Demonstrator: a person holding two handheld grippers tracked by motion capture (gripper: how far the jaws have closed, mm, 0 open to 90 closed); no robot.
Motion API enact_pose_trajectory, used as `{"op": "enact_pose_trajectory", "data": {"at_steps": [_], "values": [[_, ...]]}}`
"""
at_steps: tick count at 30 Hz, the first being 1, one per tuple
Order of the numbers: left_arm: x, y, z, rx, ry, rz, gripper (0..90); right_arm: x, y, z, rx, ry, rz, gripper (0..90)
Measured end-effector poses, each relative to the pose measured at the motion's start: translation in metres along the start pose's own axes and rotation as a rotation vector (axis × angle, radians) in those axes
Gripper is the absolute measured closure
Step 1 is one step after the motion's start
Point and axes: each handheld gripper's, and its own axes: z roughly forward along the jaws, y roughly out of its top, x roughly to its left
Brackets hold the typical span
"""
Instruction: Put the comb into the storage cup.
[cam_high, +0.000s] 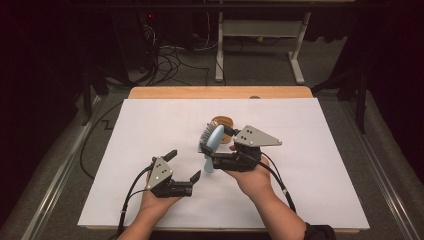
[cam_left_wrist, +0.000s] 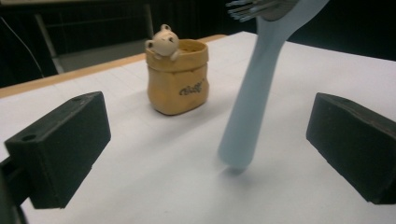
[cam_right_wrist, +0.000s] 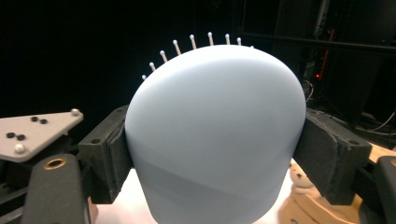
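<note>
A light blue hairbrush (cam_high: 215, 140) stands nearly upright over the white sheet, bristles turned to the left in the high view. My right gripper (cam_high: 220, 146) is shut on its rounded head (cam_right_wrist: 215, 135), one pad (cam_right_wrist: 105, 156) pressing on each side. The handle (cam_left_wrist: 250, 107) slants down, its tip on or just over the sheet. It stands between the wide jaws of my left gripper (cam_left_wrist: 205, 144), nearer the right one and touching neither. That left gripper (cam_high: 184, 165) is open near the front left of the sheet. A yellow-brown pot (cam_left_wrist: 177, 77) with a small bear on its rim stands behind the brush.
The white sheet (cam_high: 310, 165) covers most of a wooden table, whose bare far edge (cam_high: 220, 92) shows at the back. The pot (cam_high: 223, 121) sits just past the right gripper. Beyond the table are a desk frame and loose cables on the floor (cam_high: 170, 60).
</note>
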Motion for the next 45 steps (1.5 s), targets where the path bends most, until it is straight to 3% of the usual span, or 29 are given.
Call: {"op": "enact_pose_trajectory", "data": {"at_steps": [7,12,16,24,34,45], "values": [[0.014,-0.002,-0.013,-0.003,0.033,0.017,0.0,-0.008,0.001,-0.012,-0.007,-0.033,-0.004,20.8],[0.023,-0.007,-0.021,-0.020,0.046,-0.023,0.0,-0.017,0.002,-0.021,-0.017,-0.054,-0.007,20.8],[0.028,-0.007,-0.026,-0.026,0.055,-0.028,0.0,-0.024,0.003,-0.028,-0.019,-0.076,-0.007,20.8],[0.032,-0.011,-0.030,-0.021,0.075,0.007,0.0,-0.036,0.002,-0.039,-0.017,-0.117,-0.010,20.8],[0.035,-0.012,-0.034,-0.028,0.072,-0.022,0.0,-0.052,0.000,-0.053,-0.029,-0.165,-0.004,20.8],[0.034,-0.015,-0.032,-0.010,0.070,-0.014,0.0,-0.068,-0.002,-0.069,-0.037,-0.219,-0.002,20.8]]}}
